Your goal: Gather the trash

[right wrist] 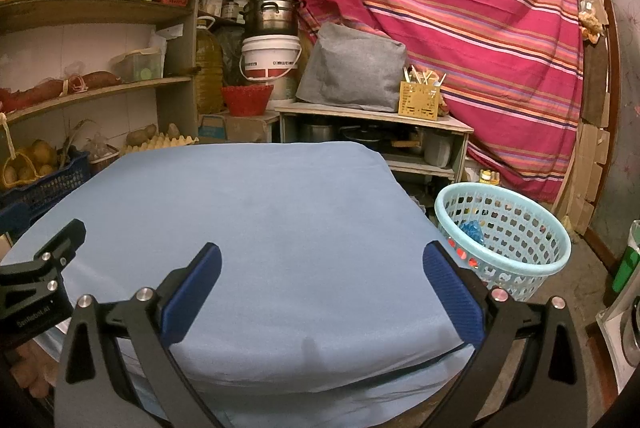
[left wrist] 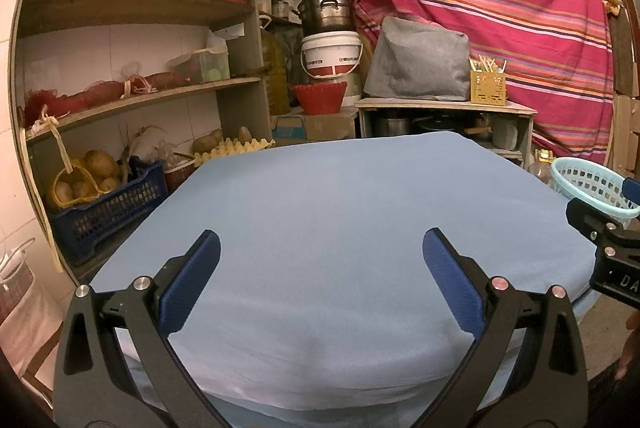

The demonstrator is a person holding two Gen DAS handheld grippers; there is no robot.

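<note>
Both the left hand-held gripper (left wrist: 320,248) and the right hand-held gripper (right wrist: 320,260) hover with their ribbed blue pads spread wide and nothing between them, over a bench (right wrist: 260,228) draped in smooth, matte pale-blue cloth. Ahead and to the right of the right hand-held gripper, beside the bench's edge, stands a round, perforated light-blue plastic basket (right wrist: 520,264) holding a crinkled blue piece of trash (right wrist: 472,230) and some red bits seen through its holes.

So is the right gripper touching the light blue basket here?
Apart. In the right wrist view, the right gripper hangs open over the blue-covered table, while the basket stands on the floor beyond the table's edge, partly hidden behind one finger.
</note>
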